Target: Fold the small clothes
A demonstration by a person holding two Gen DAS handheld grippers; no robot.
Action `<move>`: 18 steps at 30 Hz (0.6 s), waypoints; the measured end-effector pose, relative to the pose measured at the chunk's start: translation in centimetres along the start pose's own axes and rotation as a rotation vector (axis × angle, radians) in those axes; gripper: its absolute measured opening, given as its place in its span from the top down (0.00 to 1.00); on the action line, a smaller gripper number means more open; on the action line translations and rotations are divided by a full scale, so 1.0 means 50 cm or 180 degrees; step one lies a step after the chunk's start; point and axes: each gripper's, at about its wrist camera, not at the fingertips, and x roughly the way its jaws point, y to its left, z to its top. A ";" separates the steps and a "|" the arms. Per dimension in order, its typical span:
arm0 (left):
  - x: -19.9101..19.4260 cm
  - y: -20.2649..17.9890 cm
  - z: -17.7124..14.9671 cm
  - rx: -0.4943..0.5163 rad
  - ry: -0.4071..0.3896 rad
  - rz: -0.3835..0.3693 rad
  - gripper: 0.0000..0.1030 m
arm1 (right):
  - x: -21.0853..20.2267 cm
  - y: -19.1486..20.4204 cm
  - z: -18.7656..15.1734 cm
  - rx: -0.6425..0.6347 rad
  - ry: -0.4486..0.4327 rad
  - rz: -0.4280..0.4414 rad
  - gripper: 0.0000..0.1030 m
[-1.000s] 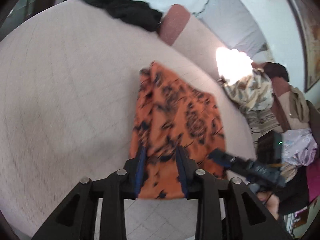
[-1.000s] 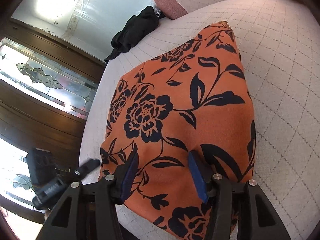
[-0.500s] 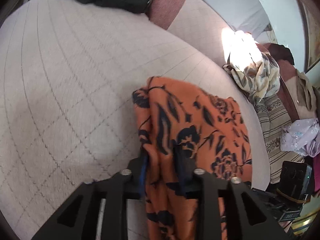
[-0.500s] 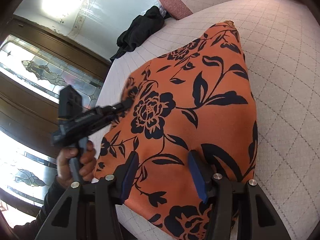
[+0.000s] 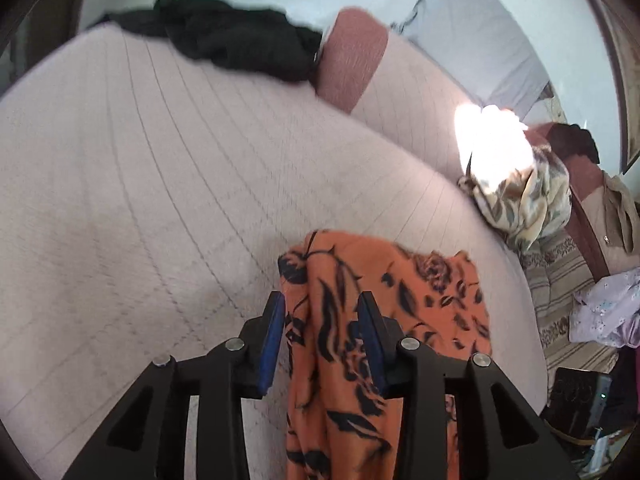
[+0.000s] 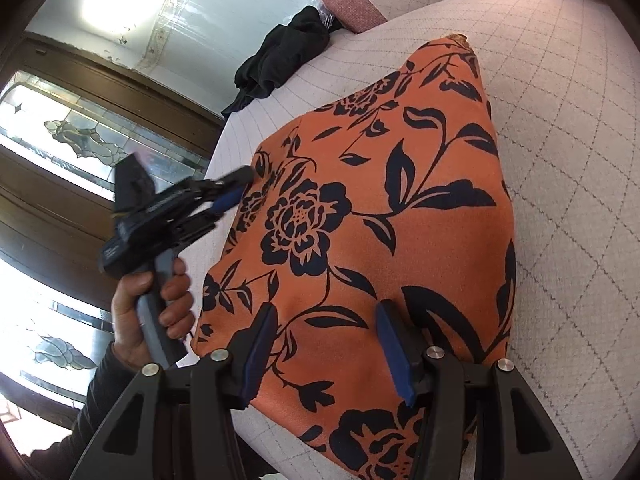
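Observation:
An orange garment with a black flower print (image 6: pixel 384 208) lies folded on the pale quilted bed (image 6: pixel 568 184). It also shows in the left wrist view (image 5: pixel 384 320), bunched between the fingers. My left gripper (image 5: pixel 322 340) is open at the garment's left edge; the right wrist view shows it (image 6: pixel 236 190) with its jaws apart beside the cloth. My right gripper (image 6: pixel 326 340) is open, its blue pads straddling the garment's near edge without pinching it.
A black garment (image 5: pixel 232 36) and a pink bolster (image 5: pixel 352 56) lie at the far end of the bed. Patterned cloths (image 5: pixel 524 200) are heaped at the right. A dark wooden door with stained glass (image 6: pixel 72 140) stands left of the bed.
My left gripper carried the garment's edge across, then opened and let go of the cloth. My right gripper stayed open at the near edge.

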 end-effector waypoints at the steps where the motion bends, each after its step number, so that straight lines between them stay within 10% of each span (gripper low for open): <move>1: -0.023 -0.012 -0.006 0.0055 -0.0035 0.0016 0.62 | -0.001 -0.002 0.001 0.0011 -0.0006 0.0015 0.46; 7: -0.138 -0.082 -0.122 0.0391 -0.0085 0.0043 0.57 | -0.001 0.002 -0.002 0.0009 -0.0020 -0.0011 0.46; 12: -0.027 -0.042 -0.224 0.0255 0.0570 0.0603 0.53 | -0.003 -0.007 0.009 0.0237 0.0042 0.0058 0.45; 18: -0.107 -0.089 -0.235 0.0345 0.0142 0.0712 0.40 | -0.081 0.036 -0.033 0.0082 -0.0231 -0.0070 0.21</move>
